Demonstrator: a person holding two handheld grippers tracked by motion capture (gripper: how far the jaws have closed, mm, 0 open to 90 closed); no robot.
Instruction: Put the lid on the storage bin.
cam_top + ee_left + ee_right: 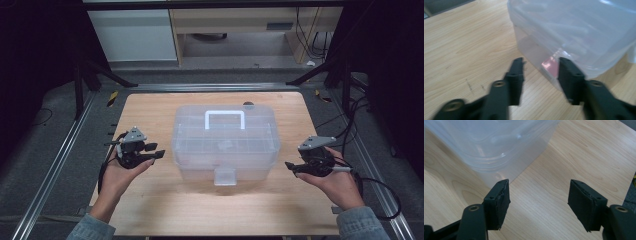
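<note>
Two denim-sleeved forearms came in from the bottom edge of the high view, each hand holding one black two-jaw gripper topped by a grey three-cornered plate. One clear plastic storage box (225, 142) stood at the middle of the single light wooden table (150, 205), between the two grippers and apart from both. It was a rounded-cornered rectangular case of translucent, slightly milky plastic, with one white handle (224, 119) on its lid and one clear latch (225, 176) hanging at the middle of its near side; faint ridges suggested dividers inside, but its contents could not be made out through the walls. The left gripper (159, 150) lay just beside the box's left side with its jaws standing moderately apart and nothing between them; in the left gripper view, blurred, the two matte black jaws framed the box's lower corner and a small pinkish patch (550, 65) seen through the plastic, whose nature was unclear. The right gripper (289, 167) sat near the box's right side, its jaws wide and empty; the right gripper view showed two rough-edged, flat black pads (501, 202) over bare wood grain, with the box's corner cut off at the top. One small dark round thing (248, 104) behind the box was mostly hidden.
</note>
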